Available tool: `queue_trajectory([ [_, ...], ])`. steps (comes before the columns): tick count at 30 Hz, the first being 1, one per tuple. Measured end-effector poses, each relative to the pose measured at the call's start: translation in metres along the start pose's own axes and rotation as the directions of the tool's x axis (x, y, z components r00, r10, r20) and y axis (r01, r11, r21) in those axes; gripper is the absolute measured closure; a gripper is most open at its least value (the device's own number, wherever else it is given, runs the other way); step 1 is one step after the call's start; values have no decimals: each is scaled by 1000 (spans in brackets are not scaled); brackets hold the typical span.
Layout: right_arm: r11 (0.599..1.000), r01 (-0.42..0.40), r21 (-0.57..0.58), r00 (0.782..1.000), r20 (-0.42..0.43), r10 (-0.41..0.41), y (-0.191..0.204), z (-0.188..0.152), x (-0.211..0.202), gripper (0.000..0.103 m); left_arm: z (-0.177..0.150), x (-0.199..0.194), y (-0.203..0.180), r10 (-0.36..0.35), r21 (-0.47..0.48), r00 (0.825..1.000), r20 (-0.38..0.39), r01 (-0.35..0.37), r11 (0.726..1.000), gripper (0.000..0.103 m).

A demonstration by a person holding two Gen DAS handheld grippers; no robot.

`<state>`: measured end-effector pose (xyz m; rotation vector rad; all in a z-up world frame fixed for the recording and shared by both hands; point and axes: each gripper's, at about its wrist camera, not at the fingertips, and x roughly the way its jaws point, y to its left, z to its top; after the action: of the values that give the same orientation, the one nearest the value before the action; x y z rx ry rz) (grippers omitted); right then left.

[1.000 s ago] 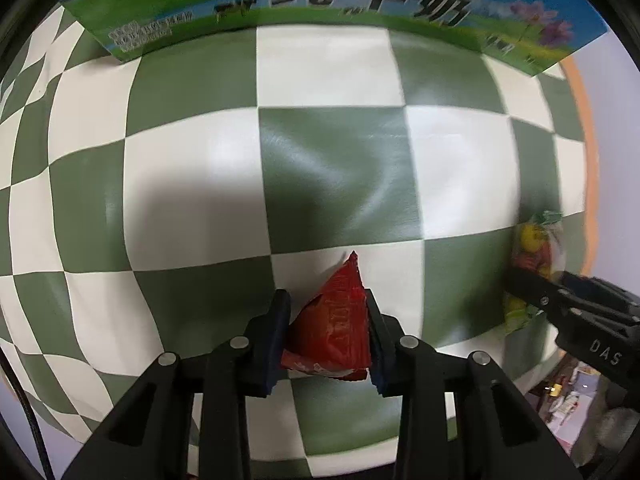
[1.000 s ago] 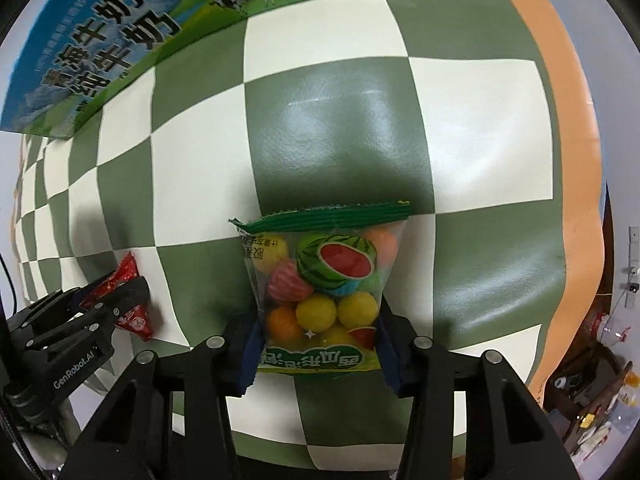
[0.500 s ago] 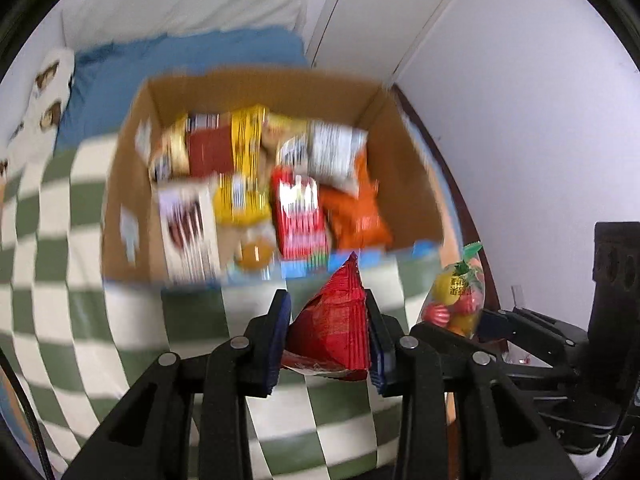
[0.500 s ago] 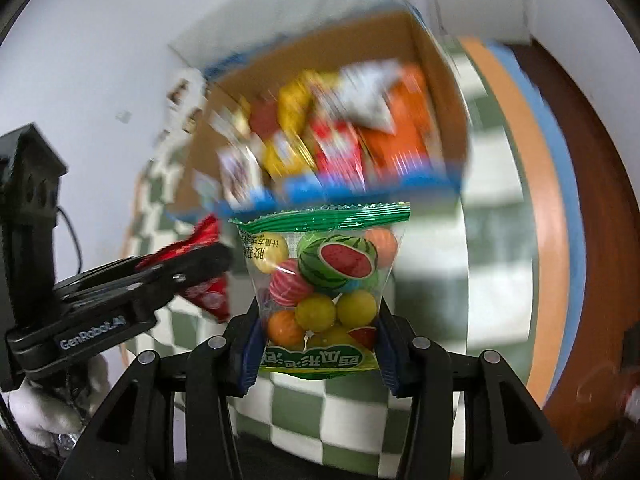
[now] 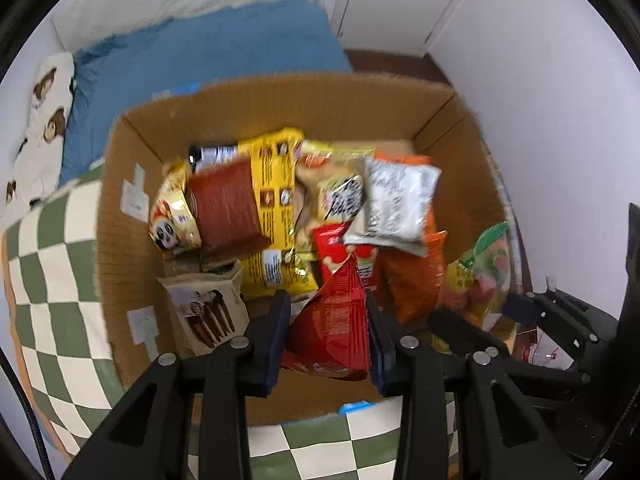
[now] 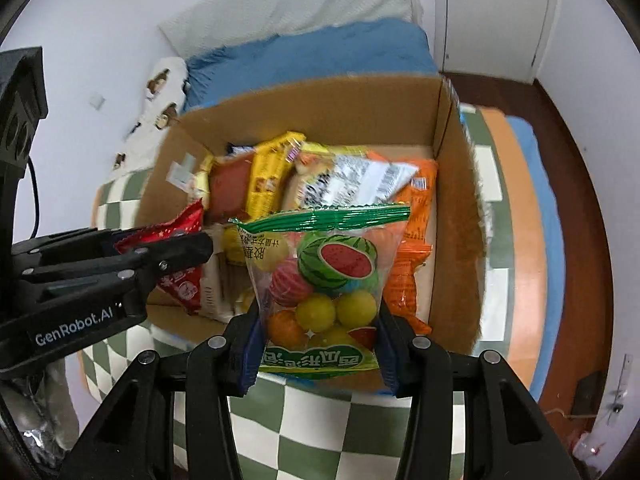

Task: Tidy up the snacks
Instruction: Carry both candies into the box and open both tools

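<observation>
My left gripper [image 5: 326,316] is shut on a red snack packet [image 5: 334,322], held above the near part of an open cardboard box [image 5: 132,248]. My right gripper [image 6: 318,320] is shut on a clear fruit-candy bag [image 6: 320,276] with a watermelon picture and green top seal, held over the box's [image 6: 456,216] near right side. Several snack packs fill the box: yellow, brown, orange and white ones. In the right wrist view the left gripper [image 6: 172,248] comes in from the left with the red packet [image 6: 182,276]. In the left wrist view the candy bag [image 5: 478,276] shows at the right.
The box stands on a green and white checkered cloth [image 5: 52,280] with an orange border [image 6: 524,248]. Behind it lie a blue blanket [image 5: 208,52] and a white pillow with bear prints [image 5: 40,120]. White walls and a door close the far side.
Both grippers rose from the checkered cloth with their packets and swung toward the box, which now fills both views with its contents below them.
</observation>
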<state>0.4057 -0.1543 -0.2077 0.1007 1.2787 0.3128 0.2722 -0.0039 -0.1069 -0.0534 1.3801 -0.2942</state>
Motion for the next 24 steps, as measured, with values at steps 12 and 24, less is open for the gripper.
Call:
queue_trajectory([
  [12,999,40,17,991,-126,-38,-19,8,59,10,-6,42,23,24,-94,997,-76,-31,995,16],
  [24,989,143,22,987,-75,-141,-24,5,36,9,-17,8,27,104,-94,994,21,-102,990,7],
])
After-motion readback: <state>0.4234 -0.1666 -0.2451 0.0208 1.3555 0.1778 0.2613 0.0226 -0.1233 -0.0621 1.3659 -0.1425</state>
